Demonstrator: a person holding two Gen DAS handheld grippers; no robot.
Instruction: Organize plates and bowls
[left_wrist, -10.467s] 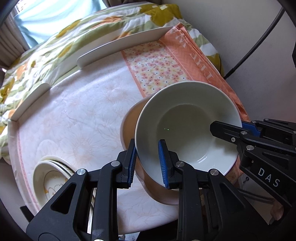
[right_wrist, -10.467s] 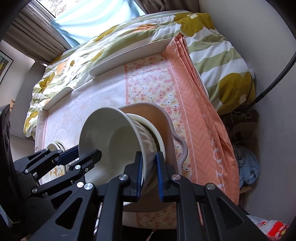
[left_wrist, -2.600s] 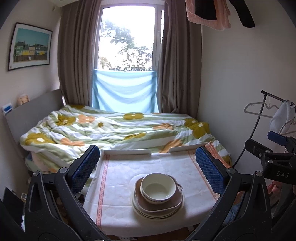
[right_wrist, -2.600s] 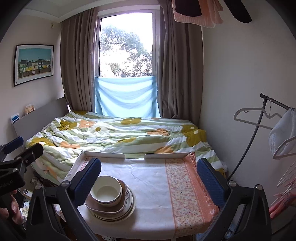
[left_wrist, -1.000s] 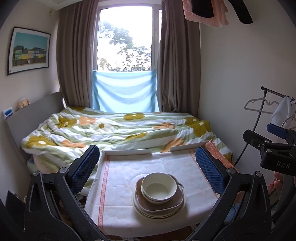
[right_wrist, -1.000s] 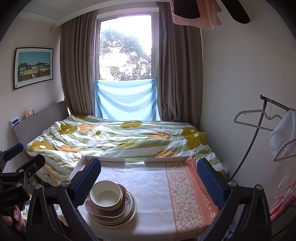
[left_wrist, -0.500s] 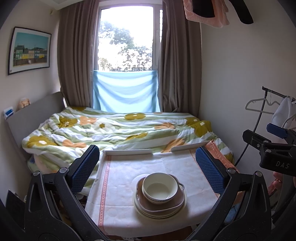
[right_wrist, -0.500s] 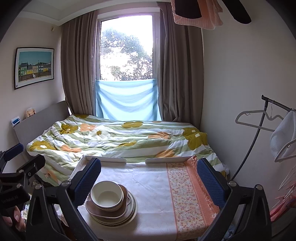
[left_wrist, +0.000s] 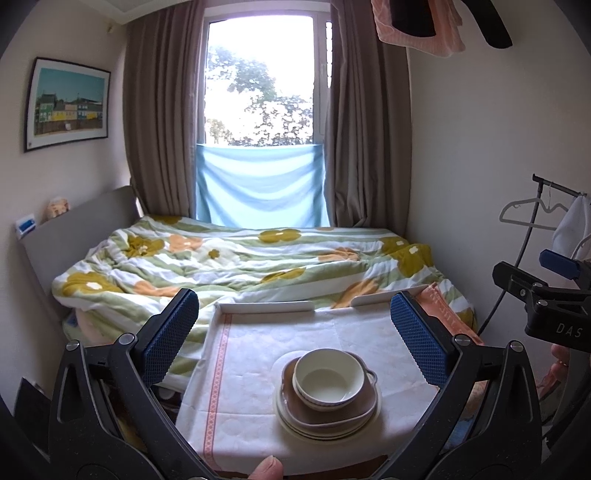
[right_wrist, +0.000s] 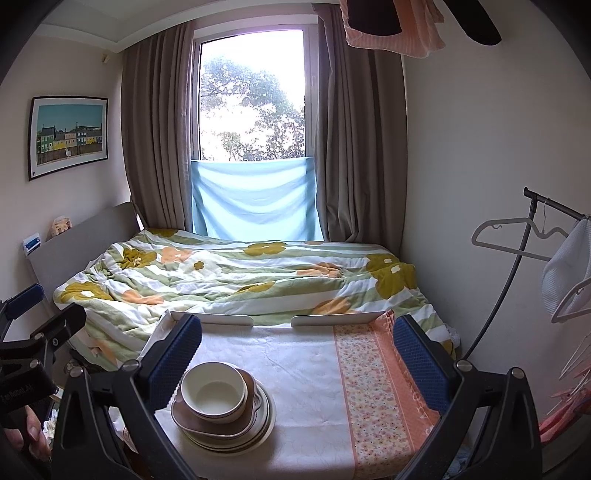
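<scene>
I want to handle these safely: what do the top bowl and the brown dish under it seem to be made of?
The top bowl looks like glazed ceramic: cream, smooth, with a soft sheen inside. The brown dish under it also seems glazed ceramic or stoneware, with a pale rim and a small handle; melamine cannot be ruled out from the look alone.

1. A tall window (right_wrist: 253, 99) stood in the far wall, bright with daylight and tree foliage outside.
2. Brown-grey curtains (right_wrist: 157, 133) hung on both sides, and a pale blue cloth (right_wrist: 253, 199) covered the window's lower part.
3. A bed (right_wrist: 236, 277) with a green, white and yellow flowered duvet lay beneath it.
4. A framed picture (right_wrist: 68, 134) of coloured houses hung on the left wall.
5. A clothes rack (right_wrist: 532, 229) with hangers stood at the right.
</scene>
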